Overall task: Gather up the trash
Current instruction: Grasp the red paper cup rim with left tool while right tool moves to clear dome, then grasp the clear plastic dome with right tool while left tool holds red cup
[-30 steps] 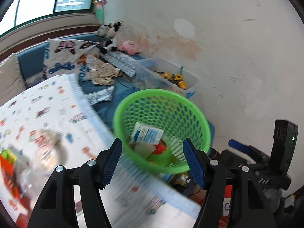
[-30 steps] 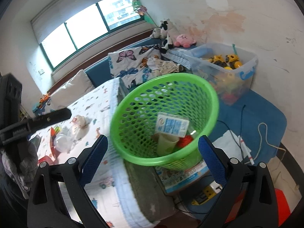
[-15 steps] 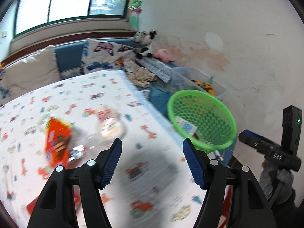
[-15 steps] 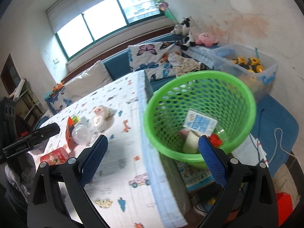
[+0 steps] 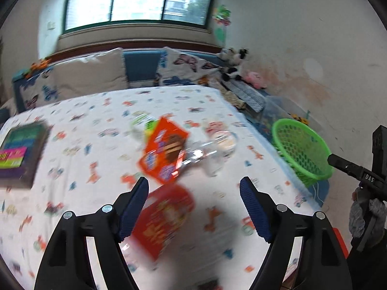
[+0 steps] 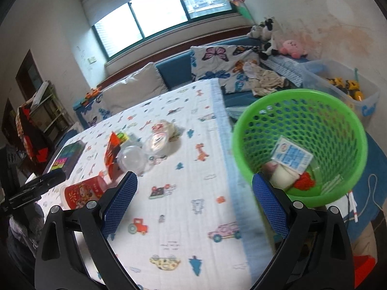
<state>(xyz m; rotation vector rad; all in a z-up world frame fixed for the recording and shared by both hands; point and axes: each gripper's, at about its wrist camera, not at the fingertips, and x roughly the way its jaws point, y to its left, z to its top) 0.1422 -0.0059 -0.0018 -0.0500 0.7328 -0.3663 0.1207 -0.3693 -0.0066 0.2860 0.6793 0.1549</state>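
A green mesh basket [image 6: 302, 130] stands beside the table's right edge, holding a blue-white carton [image 6: 291, 155], a cup and red scraps; it also shows in the left wrist view [image 5: 300, 149]. On the patterned tablecloth [image 5: 96, 145] lie an orange snack packet [image 5: 164, 152], a red cup [image 5: 164, 220] on its side, clear plastic containers [image 5: 212, 149] and a crumpled wrapper [image 6: 167, 128]. My left gripper [image 5: 193, 207] is open and empty, just above the red cup. My right gripper [image 6: 194, 207] is open and empty over the table's near right edge.
A stack of coloured books [image 5: 19, 152] lies at the table's left. A blue sofa with cushions [image 5: 92, 77] runs behind. A clear toy bin [image 6: 343, 89] stands past the basket. Cables and papers lie on the floor under the basket.
My left gripper has swung left from over the basket to over the table's trash. My right gripper has drawn back and left, so the basket sits farther right.
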